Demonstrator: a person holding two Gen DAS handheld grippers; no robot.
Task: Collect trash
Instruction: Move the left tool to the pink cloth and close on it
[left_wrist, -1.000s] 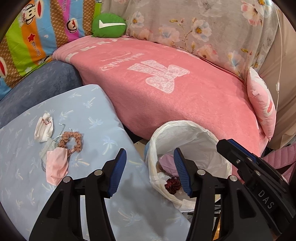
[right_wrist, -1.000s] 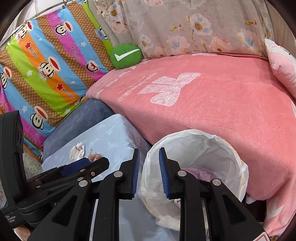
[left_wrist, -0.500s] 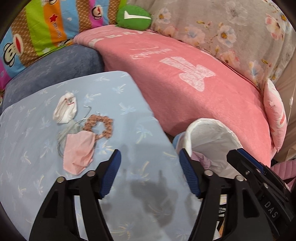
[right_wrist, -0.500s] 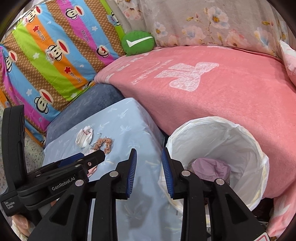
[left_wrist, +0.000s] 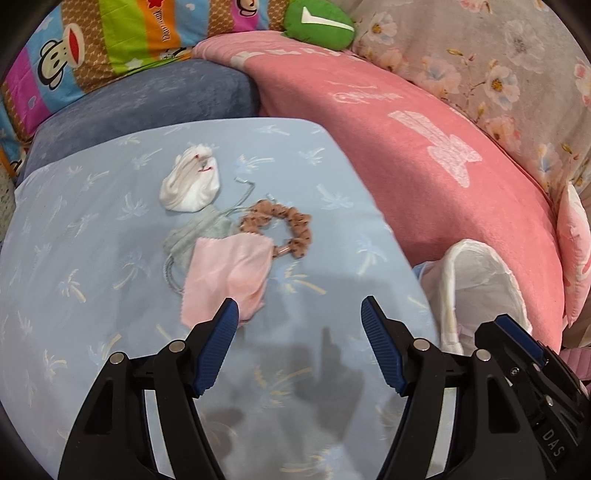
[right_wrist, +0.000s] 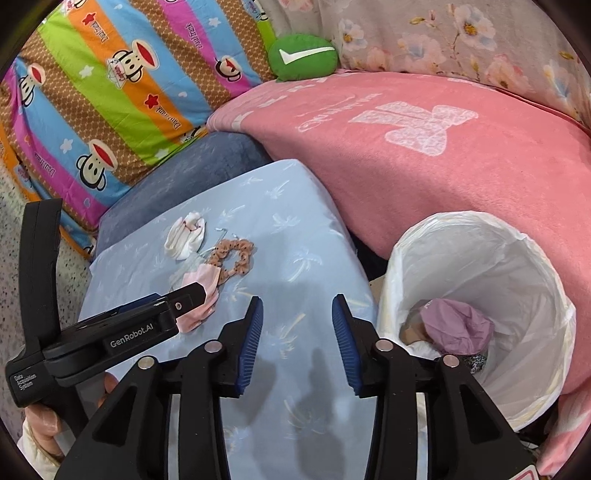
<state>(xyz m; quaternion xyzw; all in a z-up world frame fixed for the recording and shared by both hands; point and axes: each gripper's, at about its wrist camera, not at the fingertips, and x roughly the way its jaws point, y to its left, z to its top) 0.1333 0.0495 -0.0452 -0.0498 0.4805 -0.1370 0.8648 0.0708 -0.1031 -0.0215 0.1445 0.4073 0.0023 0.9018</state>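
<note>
Reaching toward the litter on the blue table (left_wrist: 92, 258), we have both tools empty: the left gripper (left_wrist: 300, 309) spreads wide, its jaws having just been opening with only tabletop between them, and the right gripper (right_wrist: 297, 308) stands about half apart, its jaws also just opening on nothing. By our reading, this is the approach for another pickup, with the bin (right_wrist: 532, 258) on the right already lined with a white bag and holding a purple wad (right_wrist: 458, 326) and some darker scraps. What is left lies in a small cluster near the table's middle: a pink cloth (left_wrist: 229, 273) just ahead of our left fingertip, partly covering a grey mask (left_wrist: 201, 230), a brown scrunchie (left_wrist: 291, 225) touching the cloth's far corner, and a white wad (left_wrist: 190, 182) a little beyond. The cloth looks the natural target. We would need to bring the left jaws down over its near edge, low enough to pinch the thin fabric against the table without dragging the mask's strings or the scrunchie along, then swing right to the bin.
</note>
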